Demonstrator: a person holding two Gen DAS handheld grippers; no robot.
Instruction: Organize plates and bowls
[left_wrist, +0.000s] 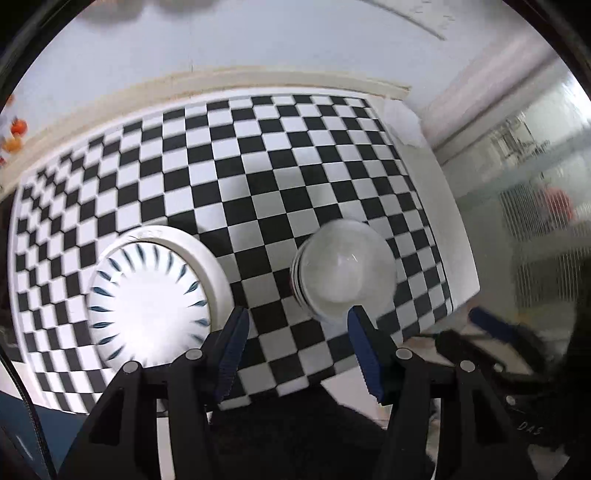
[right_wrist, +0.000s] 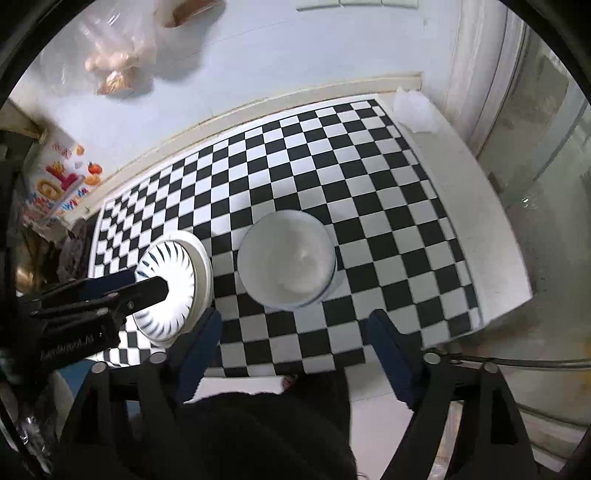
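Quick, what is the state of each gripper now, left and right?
Left gripper: open, holding nothing.
Right gripper: open wide, holding nothing.

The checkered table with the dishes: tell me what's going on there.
A person is sorting dishes with two hand-held grippers. On the checkered table sit two piles: a blue-patterned plate on a larger white plate, and a stack of white bowls beside it. The left gripper and the right gripper are both open and empty, held above the piles, so nothing is being carried right now.
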